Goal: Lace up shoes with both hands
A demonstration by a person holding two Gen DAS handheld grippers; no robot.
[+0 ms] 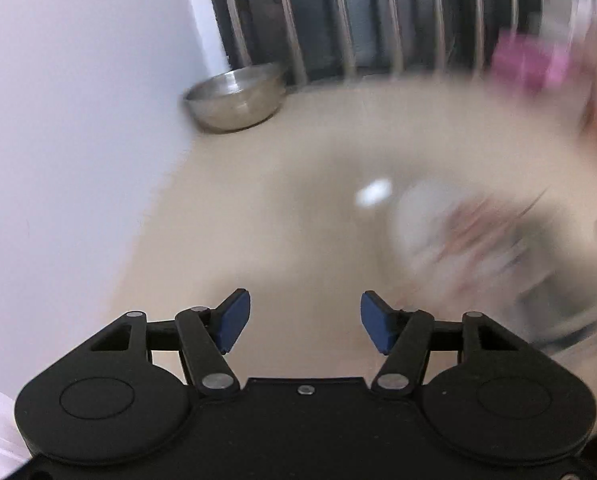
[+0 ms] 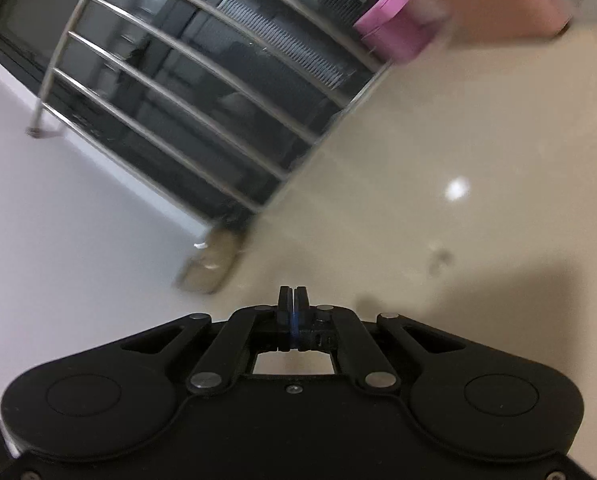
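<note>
Left wrist view: my left tongs (image 1: 305, 322) stand partly open, blue pads (image 1: 234, 320) apart with nothing between them, above a beige floor (image 1: 278, 208). The shoe (image 1: 478, 240) lies ahead and to the right of the tongs, heavily blurred; I cannot tell how its laces lie. A steel bowl (image 1: 234, 98) sits by the white wall (image 1: 70, 120), near a metal railing (image 1: 378, 20). A pink object (image 1: 530, 60) shows at upper right.

Right wrist view: my right tongs (image 2: 293, 300) are closed, pads together, gripping nothing. No shoe appears here; railing (image 2: 186, 92) and pink object (image 2: 394, 28) lie beyond.
</note>
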